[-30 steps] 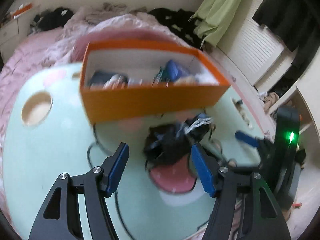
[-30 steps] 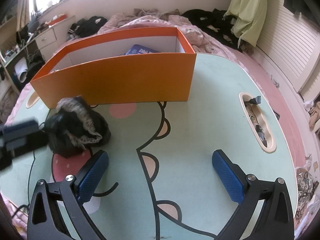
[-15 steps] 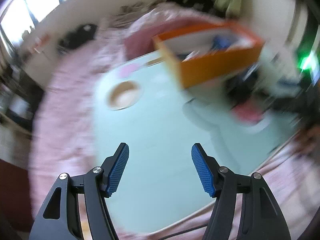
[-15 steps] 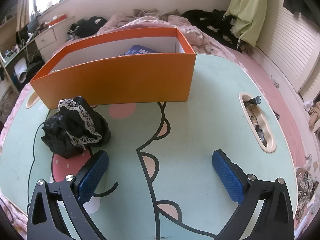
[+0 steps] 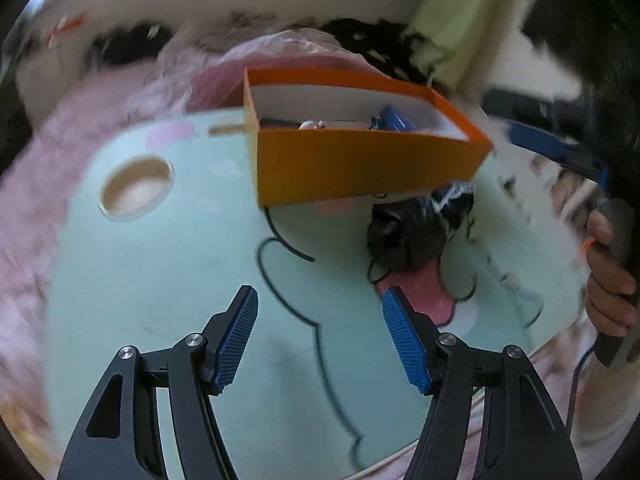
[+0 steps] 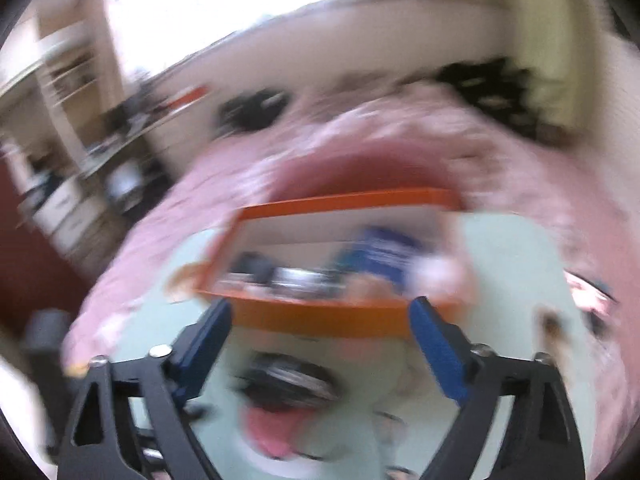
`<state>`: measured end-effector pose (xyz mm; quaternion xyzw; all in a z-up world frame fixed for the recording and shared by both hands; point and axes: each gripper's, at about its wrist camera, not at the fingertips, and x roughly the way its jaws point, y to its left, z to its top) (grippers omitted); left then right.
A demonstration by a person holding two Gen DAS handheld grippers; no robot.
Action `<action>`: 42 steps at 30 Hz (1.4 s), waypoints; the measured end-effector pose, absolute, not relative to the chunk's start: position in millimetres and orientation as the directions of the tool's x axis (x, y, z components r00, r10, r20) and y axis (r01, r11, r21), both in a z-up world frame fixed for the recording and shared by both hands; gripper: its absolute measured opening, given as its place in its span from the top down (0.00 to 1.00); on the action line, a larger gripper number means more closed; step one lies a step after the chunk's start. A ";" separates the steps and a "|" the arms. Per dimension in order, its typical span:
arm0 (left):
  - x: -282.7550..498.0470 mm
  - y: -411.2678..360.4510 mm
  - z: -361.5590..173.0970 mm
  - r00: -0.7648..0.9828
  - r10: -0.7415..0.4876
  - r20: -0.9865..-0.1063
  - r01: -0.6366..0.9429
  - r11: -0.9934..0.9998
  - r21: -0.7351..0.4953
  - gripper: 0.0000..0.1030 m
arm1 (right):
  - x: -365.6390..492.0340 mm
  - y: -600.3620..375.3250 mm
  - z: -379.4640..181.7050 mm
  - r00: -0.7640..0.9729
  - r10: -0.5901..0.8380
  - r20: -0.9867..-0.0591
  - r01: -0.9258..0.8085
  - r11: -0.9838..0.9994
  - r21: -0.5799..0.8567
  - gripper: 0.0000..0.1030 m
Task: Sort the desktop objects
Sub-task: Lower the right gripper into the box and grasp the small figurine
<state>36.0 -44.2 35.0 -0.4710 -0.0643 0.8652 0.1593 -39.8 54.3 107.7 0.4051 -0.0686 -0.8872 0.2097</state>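
A black cloth with white lace trim [image 5: 416, 232] lies on the mint table [image 5: 160, 280] in front of the orange box [image 5: 360, 168]. The box holds a blue packet [image 5: 394, 118] and other small items. My left gripper [image 5: 320, 320] is open and empty, low over the table, left of and nearer than the cloth. My right gripper [image 6: 320, 332] is open and empty, above the cloth [image 6: 284, 376], facing the orange box [image 6: 328, 316]. The right wrist view is heavily blurred. The other gripper's blue finger [image 5: 548, 144] shows at the right of the left wrist view.
A round cup recess [image 5: 136, 188] sits in the table at the left. A pink bedspread [image 5: 52, 208] surrounds the table. A hand [image 5: 608, 280] holds the other gripper's handle at the right edge.
My left gripper has swung away to the left and back towards the box and cloth. My right gripper has moved fast to a spot over the cloth. The cloth lies where it was.
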 end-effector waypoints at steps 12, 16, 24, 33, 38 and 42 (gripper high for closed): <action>56.9 -13.5 18.6 -0.579 0.279 -0.766 -0.197 -0.960 -0.200 0.21 | -152.3 -42.5 32.1 -0.211 -0.417 -0.884 0.335 -0.880 0.335 0.63; 60.3 -16.7 19.4 -0.585 0.284 -0.760 -0.182 -0.959 -0.219 0.21 | -148.5 -20.0 21.9 -0.204 -0.445 -0.872 0.297 -0.877 0.378 0.77; 66.1 -14.8 20.9 -0.586 0.280 -0.760 -0.180 -0.960 -0.214 0.20 | -115.4 49.4 79.0 -0.383 -0.589 -0.711 0.292 -0.808 0.511 0.99; 58.2 -8.4 20.2 -0.583 0.255 -0.772 -0.189 -0.966 -0.176 0.15 | -106.9 47.3 96.8 -0.411 -0.522 -0.747 0.318 -0.850 0.420 0.57; 54.1 -12.8 19.0 -0.584 0.262 -0.768 -0.189 -0.964 -0.185 0.15 | -134.1 9.7 46.3 -0.209 -0.562 -0.800 0.275 -0.819 0.504 0.57; 54.4 -13.5 19.2 -0.586 0.262 -0.767 -0.188 -0.964 -0.186 0.15 | -149.1 -12.2 28.0 -0.240 -0.489 -0.838 0.264 -0.864 0.429 0.57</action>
